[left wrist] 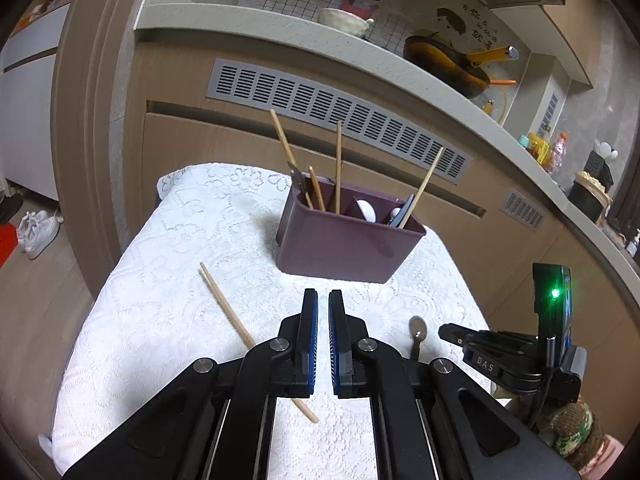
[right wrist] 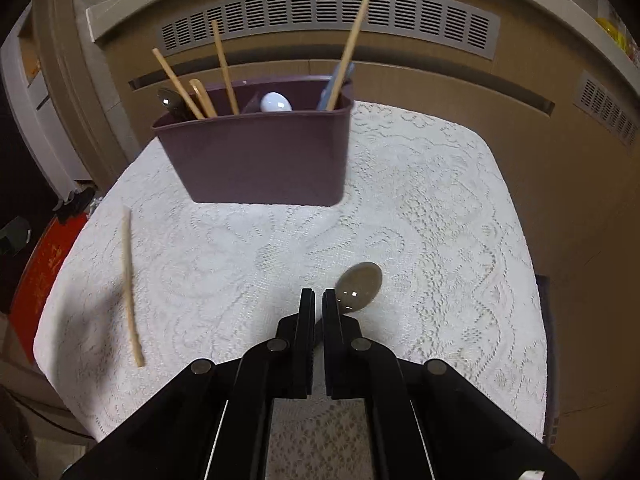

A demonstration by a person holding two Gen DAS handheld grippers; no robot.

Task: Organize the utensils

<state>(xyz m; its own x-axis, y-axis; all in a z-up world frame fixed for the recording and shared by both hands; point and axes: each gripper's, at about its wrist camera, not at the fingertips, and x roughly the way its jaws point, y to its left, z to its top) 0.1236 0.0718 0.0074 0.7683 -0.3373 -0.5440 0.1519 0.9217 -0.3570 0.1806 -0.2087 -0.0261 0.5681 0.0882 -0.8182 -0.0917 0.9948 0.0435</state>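
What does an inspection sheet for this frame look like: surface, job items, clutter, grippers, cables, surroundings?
Surface: white lace tablecloth over a small table.
Job's things: purple utensil holder upright, holding chopsticks and spoons; loose chopstick lying on the cloth to its left; metal spoon lying on the cloth.
Clutter: nothing seen on the cloth.
Grippers: left gripper nearly shut, empty, above the cloth; right gripper nearly shut, beside the spoon's bowl, grip on the handle not visible.
Cables: black cable on the right gripper's body.
Surroundings: kitchen counter with yellow pan and bowl; white shoes on the floor.
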